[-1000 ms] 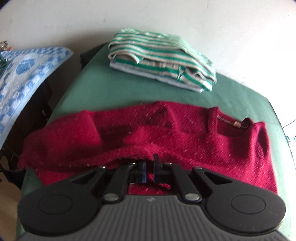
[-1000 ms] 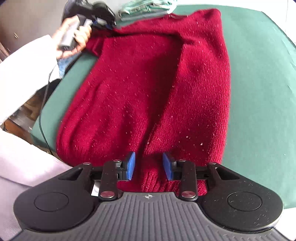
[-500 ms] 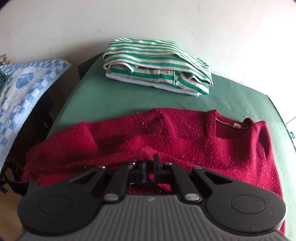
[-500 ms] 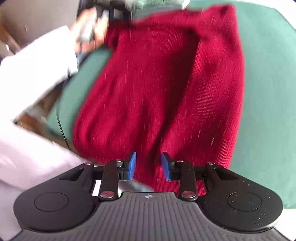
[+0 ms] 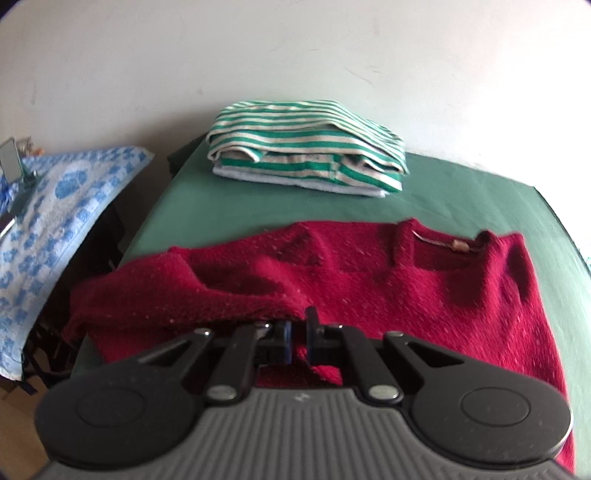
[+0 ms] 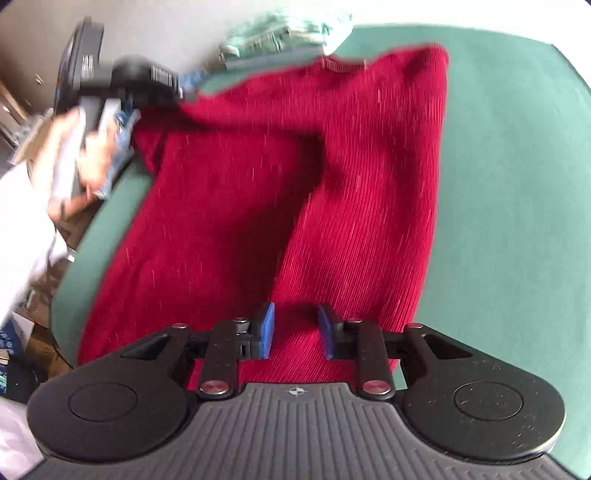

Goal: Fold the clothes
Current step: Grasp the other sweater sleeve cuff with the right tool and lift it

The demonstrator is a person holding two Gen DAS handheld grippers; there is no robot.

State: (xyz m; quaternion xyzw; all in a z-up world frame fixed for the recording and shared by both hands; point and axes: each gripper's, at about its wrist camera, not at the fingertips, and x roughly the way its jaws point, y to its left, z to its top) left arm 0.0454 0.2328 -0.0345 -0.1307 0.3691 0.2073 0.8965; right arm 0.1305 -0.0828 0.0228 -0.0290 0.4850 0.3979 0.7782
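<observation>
A dark red knitted sweater (image 5: 406, 295) lies across the green table (image 5: 221, 206), neckline to the right in the left wrist view. My left gripper (image 5: 297, 332) is shut on a raised fold at the sweater's near edge. In the right wrist view the sweater (image 6: 295, 184) runs away from me lengthwise, with a fold line down its middle. My right gripper (image 6: 295, 328) sits at the hem, its blue pads a little apart with the thick knit filling the gap. The left gripper (image 6: 184, 88), held by a hand (image 6: 74, 147), grips the sweater's far left corner.
A folded green-and-white striped pile (image 5: 306, 155) rests at the table's far end by the white wall, and shows blurred in the right wrist view (image 6: 288, 33). A blue patterned towel (image 5: 62, 214) covers a surface to the left. A white sleeve (image 6: 18, 221) is at the left edge.
Both grippers moved while keeping their hold on the sweater. In the left wrist view the striped pile dropped lower and the lifted fold shifted. In the right wrist view the other hand moved left and down.
</observation>
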